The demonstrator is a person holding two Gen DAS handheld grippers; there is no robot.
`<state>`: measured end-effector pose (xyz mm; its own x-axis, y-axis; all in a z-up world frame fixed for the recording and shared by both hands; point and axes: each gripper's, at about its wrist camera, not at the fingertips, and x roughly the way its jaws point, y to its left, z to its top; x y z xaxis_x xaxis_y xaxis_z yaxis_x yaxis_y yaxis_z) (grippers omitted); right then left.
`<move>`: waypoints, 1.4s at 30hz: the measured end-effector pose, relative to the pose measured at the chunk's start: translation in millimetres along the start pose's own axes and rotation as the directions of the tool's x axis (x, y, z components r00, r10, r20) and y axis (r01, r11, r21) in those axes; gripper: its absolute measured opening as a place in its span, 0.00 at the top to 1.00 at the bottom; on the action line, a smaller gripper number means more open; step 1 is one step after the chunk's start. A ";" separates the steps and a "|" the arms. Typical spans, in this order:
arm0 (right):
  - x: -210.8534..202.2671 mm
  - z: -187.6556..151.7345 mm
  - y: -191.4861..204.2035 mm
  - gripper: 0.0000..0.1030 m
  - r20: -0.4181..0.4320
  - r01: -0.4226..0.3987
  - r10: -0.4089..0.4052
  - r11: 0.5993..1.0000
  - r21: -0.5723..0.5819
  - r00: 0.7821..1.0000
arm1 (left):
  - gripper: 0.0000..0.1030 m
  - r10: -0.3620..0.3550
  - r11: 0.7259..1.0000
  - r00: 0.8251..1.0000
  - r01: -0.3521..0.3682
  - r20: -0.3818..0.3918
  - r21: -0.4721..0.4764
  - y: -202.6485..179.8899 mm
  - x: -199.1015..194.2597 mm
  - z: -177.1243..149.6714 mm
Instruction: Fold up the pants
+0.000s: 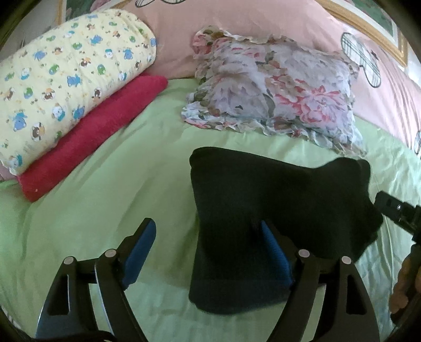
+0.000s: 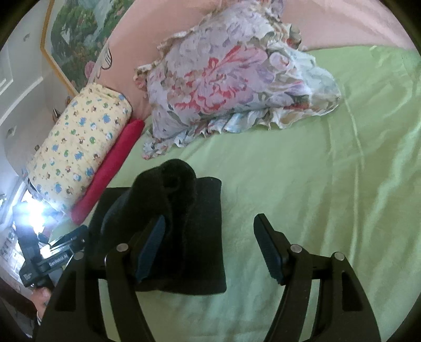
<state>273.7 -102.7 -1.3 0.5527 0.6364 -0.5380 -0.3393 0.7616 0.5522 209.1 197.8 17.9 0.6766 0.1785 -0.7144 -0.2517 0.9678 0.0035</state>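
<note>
The black pants [image 1: 263, 200] lie folded into a compact bundle on the green bedsheet [image 1: 118, 184]. My left gripper [image 1: 208, 234] is open; its right finger [image 1: 273, 247] rests against the bundle's left part, the left finger over bare sheet. In the right wrist view the pants [image 2: 194, 236] show a raised fold on top. My right gripper [image 2: 210, 231] is open; its left finger [image 2: 152, 242] touches the bundle, the right finger is over bare sheet. Neither grips the cloth.
A floral pillow [image 1: 276, 89] lies beyond the pants. A yellow printed quilt roll [image 1: 65, 79] sits on a red folded blanket [image 1: 92, 134] at the left. A pink headboard cushion [image 1: 236, 18] backs the bed. Green sheet [image 2: 329, 171] spreads to the right.
</note>
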 end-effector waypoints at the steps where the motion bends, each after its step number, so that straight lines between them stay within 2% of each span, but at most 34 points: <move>1: -4.5 -1.0 1.2 0.31 0.006 -0.009 0.009 1.000 0.001 1.000 | 0.21 0.004 1.000 1.000 -0.004 0.001 0.008 -0.8 -3.6 -1.7; 5: -14.2 -7.1 9.9 0.21 0.003 -0.014 0.014 1.000 -0.012 1.000 | 0.20 0.018 0.999 1.000 -0.018 0.002 0.035 -5.2 -18.6 -11.1; 14: -28.5 -32.3 46.8 0.16 -0.028 -0.006 0.001 0.985 -0.172 1.000 | 0.20 0.010 0.998 1.000 -0.009 -0.027 0.056 -9.8 -37.3 -34.6; 23: -39.7 -59.9 90.1 0.08 -0.009 0.026 -0.032 0.914 -0.405 0.999 | 0.17 0.031 0.998 0.999 -0.030 -0.023 0.049 -5.9 -48.6 -56.5; 30: -29.4 -73.5 94.9 0.07 -0.030 0.047 -0.068 0.890 -0.454 0.997 | 0.17 0.040 0.998 0.999 -0.039 -0.018 0.057 -4.7 -46.5 -65.5; 42: -12.8 -75.7 91.4 0.07 -0.050 0.062 -0.095 0.888 -0.456 0.994 | 0.16 0.030 0.998 0.999 -0.030 -0.010 0.064 -6.6 -36.1 -68.5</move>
<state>178.0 -32.0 7.8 0.5435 0.5662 -0.6197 -0.6141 0.7715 0.1662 138.9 172.8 -4.3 0.6618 0.2060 -0.7208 -0.2269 0.9715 0.0694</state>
